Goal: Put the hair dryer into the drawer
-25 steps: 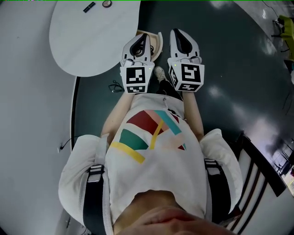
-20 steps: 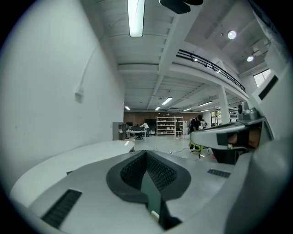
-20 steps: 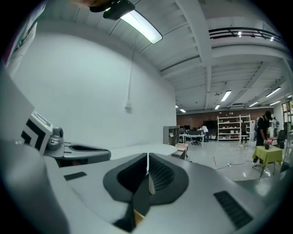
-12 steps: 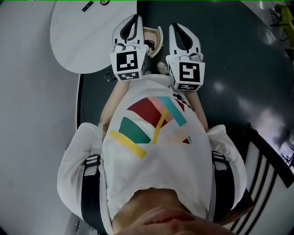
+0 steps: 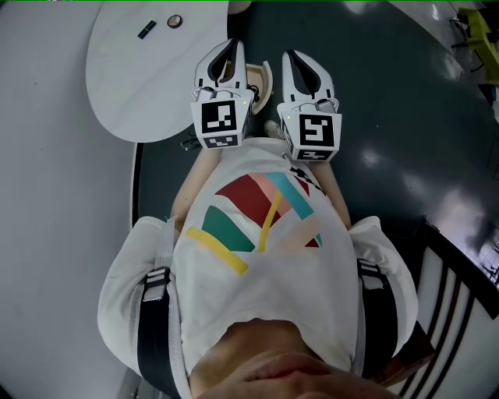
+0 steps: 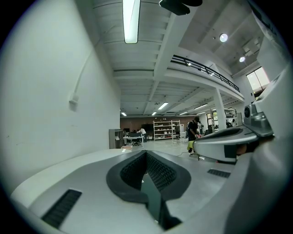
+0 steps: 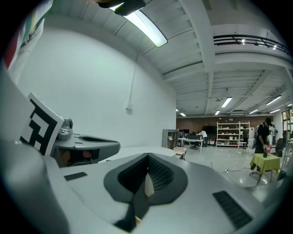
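Observation:
No hair dryer and no drawer can be made out in any view. In the head view both grippers are held side by side in front of my chest, pointing forward and about level. My left gripper (image 5: pixel 224 51) hangs over the edge of a round white table (image 5: pixel 140 86), its jaws shut and empty (image 6: pixel 146 155). My right gripper (image 5: pixel 300 61) is over the dark floor. Its jaws have just closed the last bit, shut with nothing between them (image 7: pixel 147 160). Each gripper view shows the other gripper alongside: the right gripper (image 6: pixel 229 139) and the left gripper (image 7: pixel 87 146).
A small dark item (image 5: pixel 146 30) and a small round item (image 5: pixel 174 22) lie on the table's far side. A tan, white-rimmed object (image 5: pixel 263 78) sits low between the grippers, mostly hidden. A white wall (image 6: pixel 55 91) runs along the left. A black frame (image 5: pixel 460 273) stands at the right.
Both grippers have risen a little. The left one has drifted leftward over the table's edge. Neither has taken hold of anything.

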A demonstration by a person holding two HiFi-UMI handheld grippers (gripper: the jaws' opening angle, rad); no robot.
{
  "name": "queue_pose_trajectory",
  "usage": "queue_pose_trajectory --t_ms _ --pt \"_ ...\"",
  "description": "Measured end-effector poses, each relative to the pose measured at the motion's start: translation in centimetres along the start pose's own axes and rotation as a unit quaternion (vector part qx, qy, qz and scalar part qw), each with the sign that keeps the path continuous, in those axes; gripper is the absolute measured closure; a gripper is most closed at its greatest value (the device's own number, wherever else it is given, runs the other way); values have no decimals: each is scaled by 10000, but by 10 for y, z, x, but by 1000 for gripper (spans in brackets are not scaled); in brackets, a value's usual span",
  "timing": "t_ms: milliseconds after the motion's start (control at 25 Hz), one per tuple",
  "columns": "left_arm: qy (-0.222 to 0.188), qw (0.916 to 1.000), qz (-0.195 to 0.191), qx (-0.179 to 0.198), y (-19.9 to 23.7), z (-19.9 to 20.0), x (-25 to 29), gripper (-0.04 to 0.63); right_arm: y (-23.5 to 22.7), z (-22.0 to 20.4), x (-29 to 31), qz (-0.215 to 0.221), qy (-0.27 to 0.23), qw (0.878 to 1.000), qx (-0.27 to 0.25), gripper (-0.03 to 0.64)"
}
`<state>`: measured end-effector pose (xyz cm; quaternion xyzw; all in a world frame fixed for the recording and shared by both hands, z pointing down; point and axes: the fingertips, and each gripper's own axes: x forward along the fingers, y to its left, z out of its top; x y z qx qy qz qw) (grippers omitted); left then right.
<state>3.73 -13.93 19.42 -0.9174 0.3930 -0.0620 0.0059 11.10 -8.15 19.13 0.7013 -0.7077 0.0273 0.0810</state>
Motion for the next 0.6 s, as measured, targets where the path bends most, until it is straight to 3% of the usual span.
queue_pose_trajectory --t_ms 600 --pt "105 9999 104 -65 5 1 3 581 -5 2 2 25 64 10000 45 606"
